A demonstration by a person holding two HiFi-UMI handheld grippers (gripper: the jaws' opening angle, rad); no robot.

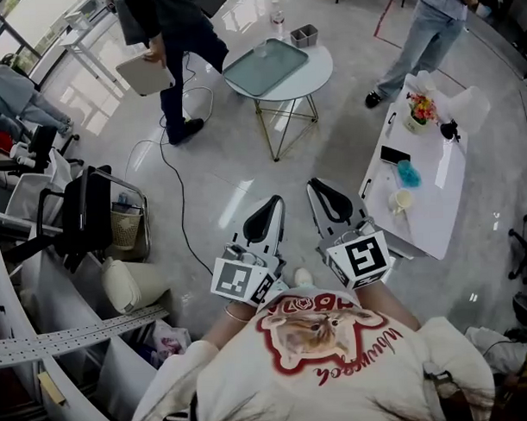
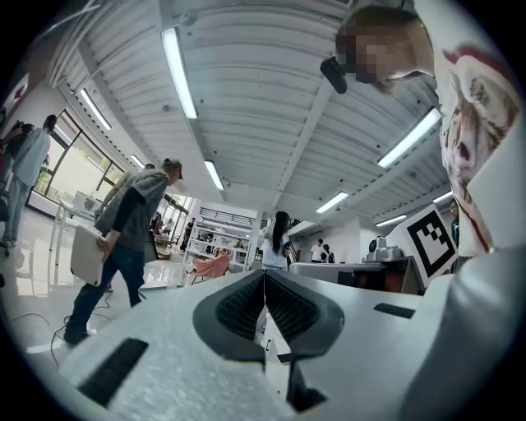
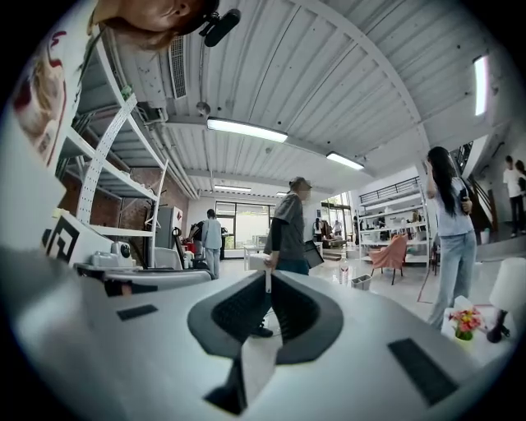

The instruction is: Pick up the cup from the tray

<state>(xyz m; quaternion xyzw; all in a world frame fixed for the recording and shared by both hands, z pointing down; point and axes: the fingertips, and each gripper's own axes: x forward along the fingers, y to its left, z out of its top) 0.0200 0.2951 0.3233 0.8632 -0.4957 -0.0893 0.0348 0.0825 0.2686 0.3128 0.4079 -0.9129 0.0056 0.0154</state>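
**Both tongs shut, cup far off on the tray**

Two tongs are showing in the head view, side by side and apart, just ahead of the wearer (image 1: 320, 350). The left tongs (image 1: 268, 207) are pointing out over the floor (image 1: 236, 176), jaws pressed together with nothing between them. The right tongs (image 1: 326, 191) are doing likewise, jaws together and empty. One round desk (image 1: 321, 72) is standing well ahead of both, carrying one grey-green tray (image 1: 272, 74). One small clear cup (image 1: 260, 51) is sitting on the tray, toward its far edge, too small to tell more. Just beyond the tray, one bottle (image 1: 278, 19) and one grey bin (image 1: 304, 35) are standing. One long white desk (image 1: 436, 204) is lying to the right, holding one pot of flowers (image 1: 421, 111). Two people are standing past the round desk: one in dark clothes (image 1: 175, 31) carrying one white board (image 1: 144, 73), and one in jeans (image 1: 426, 36)
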